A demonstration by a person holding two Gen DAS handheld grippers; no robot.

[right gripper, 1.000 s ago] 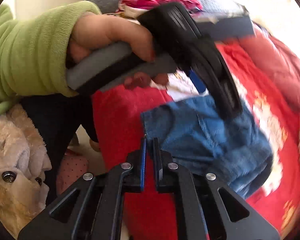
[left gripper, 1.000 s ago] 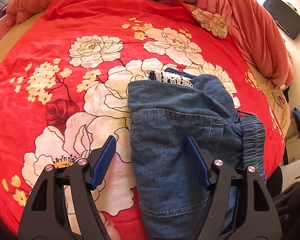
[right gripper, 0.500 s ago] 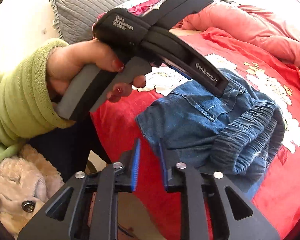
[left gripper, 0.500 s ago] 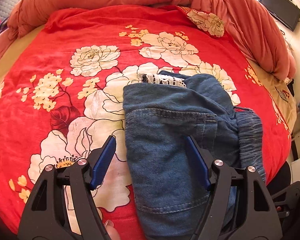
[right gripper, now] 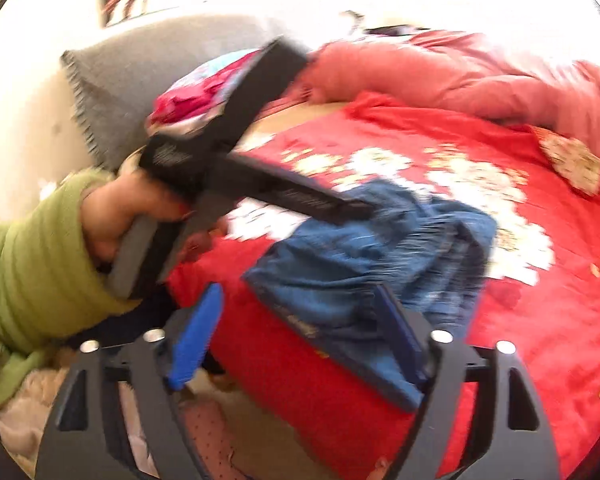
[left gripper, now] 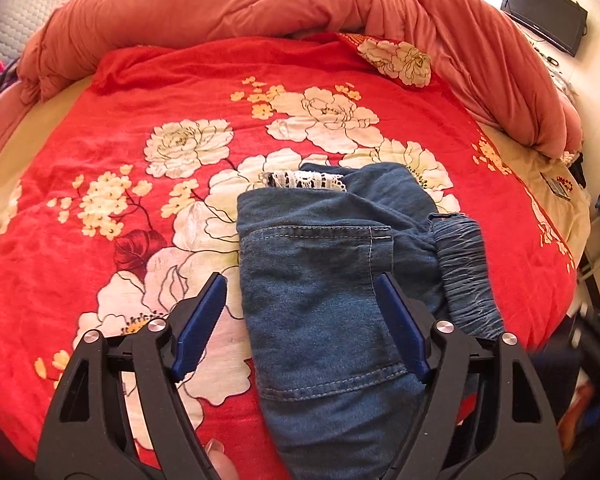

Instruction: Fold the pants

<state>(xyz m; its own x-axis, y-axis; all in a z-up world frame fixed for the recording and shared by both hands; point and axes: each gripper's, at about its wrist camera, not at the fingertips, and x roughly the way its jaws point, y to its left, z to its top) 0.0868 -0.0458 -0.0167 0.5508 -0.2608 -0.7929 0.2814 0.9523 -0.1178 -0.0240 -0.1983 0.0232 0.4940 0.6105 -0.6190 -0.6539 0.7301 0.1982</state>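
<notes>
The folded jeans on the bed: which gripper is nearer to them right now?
Left. The left gripper hangs just over the folded jeans, jaws opening astride them without pressing. The right gripper sits back at the bed's edge, jaws opening, nothing held.

Blue denim pants (left gripper: 320, 280) with a white lace trim (left gripper: 308, 179) lie on a red blanket (left gripper: 140, 92) patterned with cream flowers; the sleeve (right gripper: 28, 256), though blurred, looks lime green; the quilt (left gripper: 260, 0) is salmon.
</notes>
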